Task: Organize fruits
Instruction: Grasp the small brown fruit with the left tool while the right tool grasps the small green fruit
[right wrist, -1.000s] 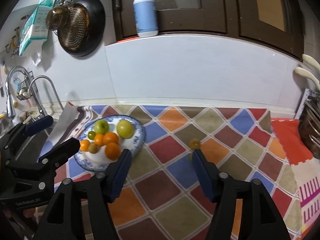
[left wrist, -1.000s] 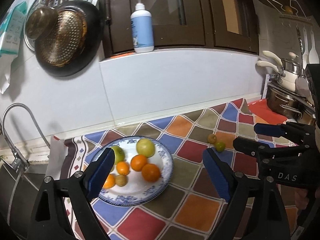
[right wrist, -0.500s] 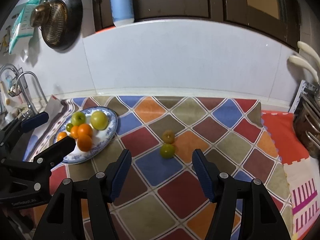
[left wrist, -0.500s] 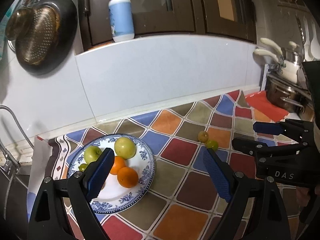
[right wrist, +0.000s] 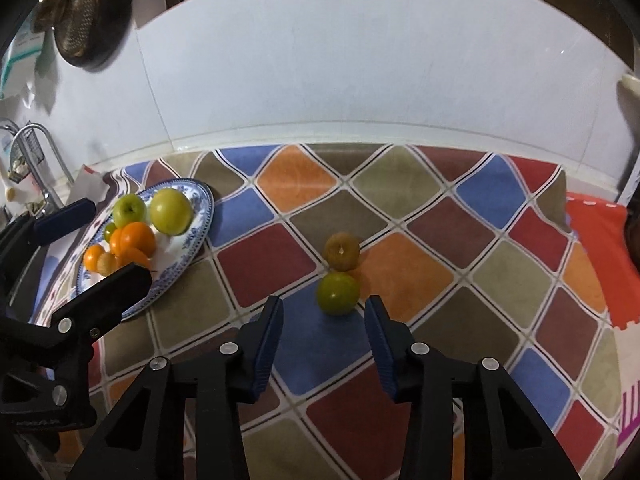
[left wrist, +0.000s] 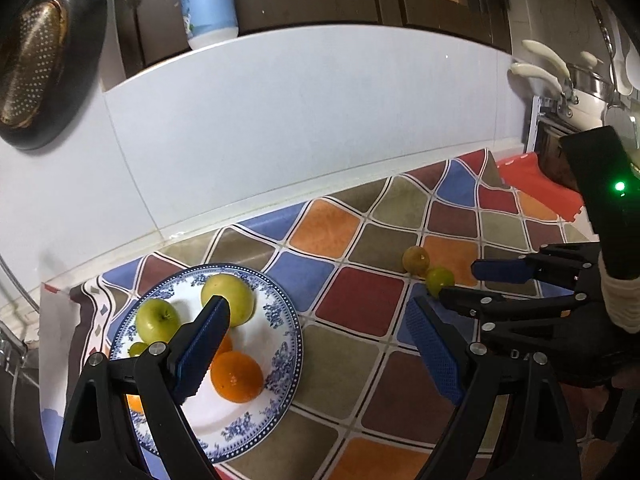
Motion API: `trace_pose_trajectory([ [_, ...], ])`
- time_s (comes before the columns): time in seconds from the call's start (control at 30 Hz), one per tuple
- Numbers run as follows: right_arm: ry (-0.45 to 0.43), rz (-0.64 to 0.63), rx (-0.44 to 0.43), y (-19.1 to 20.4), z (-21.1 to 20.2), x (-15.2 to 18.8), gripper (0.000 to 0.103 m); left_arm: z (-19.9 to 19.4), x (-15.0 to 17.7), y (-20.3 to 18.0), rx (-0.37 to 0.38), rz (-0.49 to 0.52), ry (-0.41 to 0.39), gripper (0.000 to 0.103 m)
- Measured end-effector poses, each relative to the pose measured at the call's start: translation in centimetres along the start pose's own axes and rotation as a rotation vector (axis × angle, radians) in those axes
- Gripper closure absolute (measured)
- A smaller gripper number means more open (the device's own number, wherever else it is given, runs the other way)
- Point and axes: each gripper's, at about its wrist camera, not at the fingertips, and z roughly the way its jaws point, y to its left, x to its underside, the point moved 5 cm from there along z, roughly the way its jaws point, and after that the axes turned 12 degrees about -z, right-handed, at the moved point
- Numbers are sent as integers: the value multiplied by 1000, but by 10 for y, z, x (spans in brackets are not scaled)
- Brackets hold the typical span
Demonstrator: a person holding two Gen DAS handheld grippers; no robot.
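A blue-and-white plate holds two green apples, several oranges and small fruits. Two small fruits lie loose on the checked cloth: a green one and a brownish-yellow one touching it behind. My right gripper is low over the cloth, its jaws closing. The green fruit sits just past its fingertips, and the pads are not touching it. My left gripper stands wide open over the plate's right side, nothing between its fingers.
A dark pan with a strainer hangs on the white wall, with a soap bottle on the ledge above. Pots and ladles stand at the right. A faucet is at the left, a red mat at the right.
Both grippers have come down and forward toward the counter. The right gripper's jaws have narrowed and now flank the green loose fruit. The left gripper stays wide open.
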Motion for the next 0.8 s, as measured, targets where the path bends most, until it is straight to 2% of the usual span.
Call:
trace_pose_trajectory([
  [0.1, 18, 8, -3, -2, 11, 0, 66, 8, 0, -1, 5, 1, 12, 13],
  [0.4, 54, 32, 5, -9, 33, -1, 66, 26, 1, -7, 15, 18, 36, 13],
  [0.47, 62, 30, 2, -9, 36, -1, 71, 30, 1, -9, 21, 20, 45, 13],
  [0.53, 68, 31, -2, -10, 39, 0, 72, 32, 1, -10, 28, 22, 53, 13],
  [0.8, 44, 58, 11, -18, 33, 4, 73, 42, -1, -20, 54, 28, 71, 13],
])
